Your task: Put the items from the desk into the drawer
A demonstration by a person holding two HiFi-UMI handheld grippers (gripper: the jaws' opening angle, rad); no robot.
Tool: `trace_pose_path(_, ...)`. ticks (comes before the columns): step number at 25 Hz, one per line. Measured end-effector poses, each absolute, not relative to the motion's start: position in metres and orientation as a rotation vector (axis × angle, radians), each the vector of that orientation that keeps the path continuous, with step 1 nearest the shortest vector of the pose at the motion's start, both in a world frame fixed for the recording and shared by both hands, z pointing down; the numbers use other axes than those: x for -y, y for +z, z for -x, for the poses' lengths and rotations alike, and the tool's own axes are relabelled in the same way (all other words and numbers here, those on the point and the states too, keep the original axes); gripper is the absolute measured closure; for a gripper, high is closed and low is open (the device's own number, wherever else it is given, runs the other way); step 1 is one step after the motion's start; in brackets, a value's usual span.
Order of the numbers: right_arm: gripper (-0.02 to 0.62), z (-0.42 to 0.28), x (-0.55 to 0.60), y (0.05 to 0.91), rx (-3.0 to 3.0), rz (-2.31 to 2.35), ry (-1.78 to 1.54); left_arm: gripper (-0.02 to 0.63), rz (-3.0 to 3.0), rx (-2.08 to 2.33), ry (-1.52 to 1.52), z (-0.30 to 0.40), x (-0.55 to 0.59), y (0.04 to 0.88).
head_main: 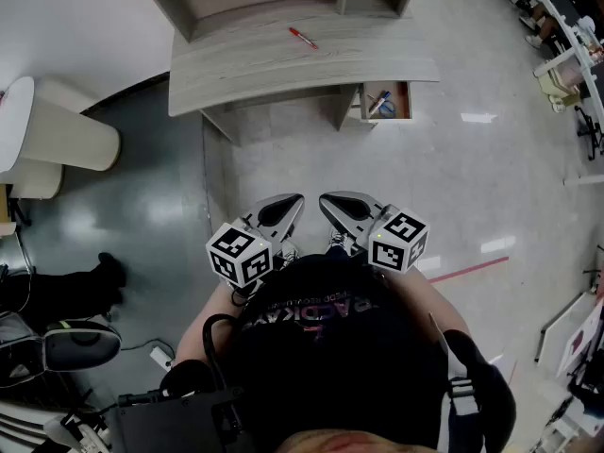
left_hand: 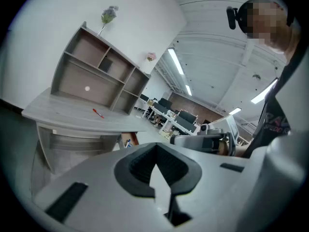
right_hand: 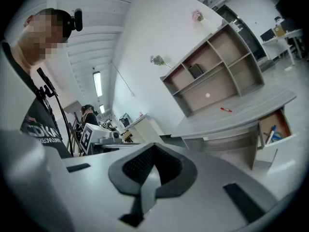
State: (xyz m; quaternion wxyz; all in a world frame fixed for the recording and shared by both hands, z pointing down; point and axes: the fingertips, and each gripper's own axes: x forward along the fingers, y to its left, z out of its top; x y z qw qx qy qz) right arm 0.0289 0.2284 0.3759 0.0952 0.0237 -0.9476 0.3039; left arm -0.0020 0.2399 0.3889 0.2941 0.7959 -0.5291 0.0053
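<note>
A slim red pen (head_main: 303, 38) lies toward the back edge of the pale wooden desk (head_main: 236, 74), well apart from both grippers. The left gripper (head_main: 289, 202) and right gripper (head_main: 330, 202) are closed and empty, side by side near the person's chest.

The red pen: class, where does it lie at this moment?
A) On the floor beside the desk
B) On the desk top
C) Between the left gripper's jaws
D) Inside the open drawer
B: in the head view the red pen lies flat on the top of the desk, well apart from the open drawer under the desk's right end.
</note>
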Motion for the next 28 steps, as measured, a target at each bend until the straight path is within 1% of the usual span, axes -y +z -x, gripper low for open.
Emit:
trace_pose_path(15, 0.578, -0.035, -0.233, 0.375, 2.805, -0.055, 0.935, 0.595, -2.13, 1.402, 0.018, -0.007, -0.244, 0.388)
trace_pose_path(28, 0.578, -0.043, -0.218, 0.378, 2.807, -0.059, 0.894, 0.595, -2.117, 1.415, 0.04, -0.014, -0.237, 0.39)
